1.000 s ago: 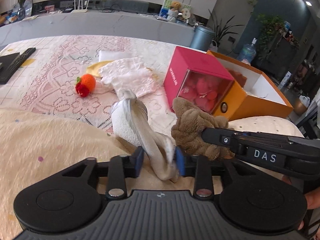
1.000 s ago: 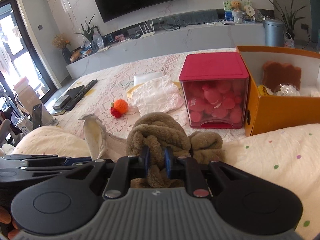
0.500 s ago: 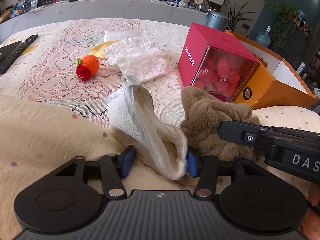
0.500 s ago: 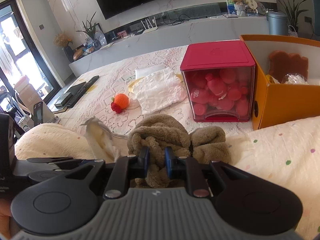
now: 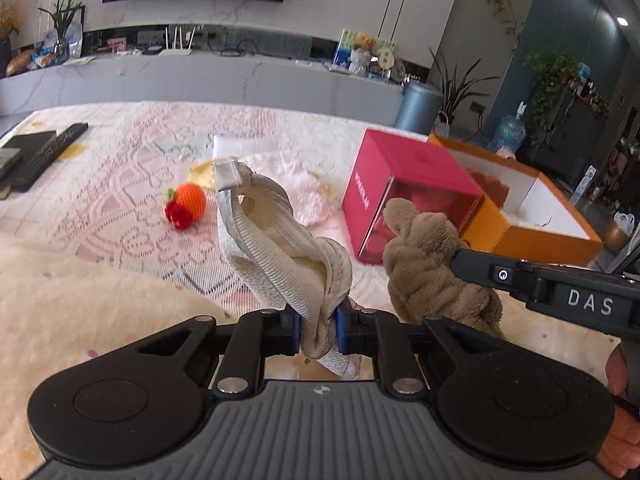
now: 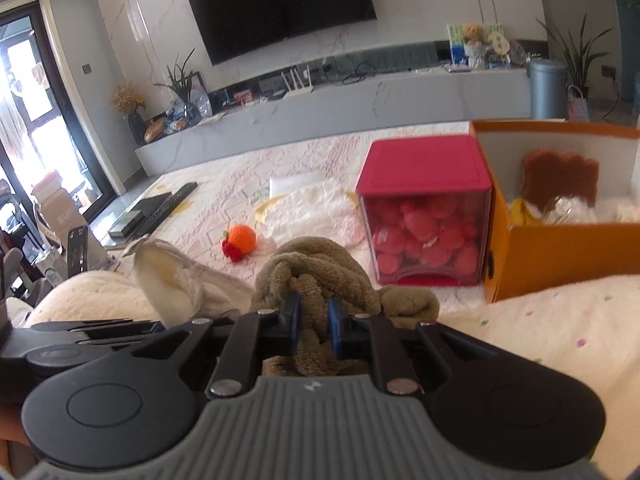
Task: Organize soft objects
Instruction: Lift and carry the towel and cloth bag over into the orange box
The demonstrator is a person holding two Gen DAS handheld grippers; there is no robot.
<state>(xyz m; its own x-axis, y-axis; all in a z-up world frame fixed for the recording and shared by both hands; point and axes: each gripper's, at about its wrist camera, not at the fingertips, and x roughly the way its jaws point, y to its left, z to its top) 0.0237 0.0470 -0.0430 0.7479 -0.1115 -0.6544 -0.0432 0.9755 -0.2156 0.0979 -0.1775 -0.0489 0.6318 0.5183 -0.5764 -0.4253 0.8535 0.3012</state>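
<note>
My left gripper (image 5: 318,330) is closing, and its pads press on a cream knitted sock-like piece (image 5: 276,248) that stands up from the jaws, lifted off the bed. My right gripper (image 6: 313,328) is shut on a brown plush knotted piece (image 6: 316,268); the same brown plush (image 5: 424,268) shows to the right in the left wrist view. The cream piece (image 6: 168,276) appears at the left of the right wrist view. An orange crocheted fruit (image 5: 188,202) and a white cloth (image 6: 316,212) lie on the lace cover. An open orange box (image 6: 560,256) holds soft things.
A red cube box (image 6: 424,216) of pink shapes stands between the cloth and the orange box. Remote controls (image 5: 44,152) lie at the left edge of the bed. A cream dotted blanket (image 6: 560,320) covers the near part. A grey TV bench (image 5: 200,80) runs behind.
The left jaws have closed onto the cream piece and lifted it upright off the blanket. The right gripper has kept its hold on the brown plush and risen slightly.
</note>
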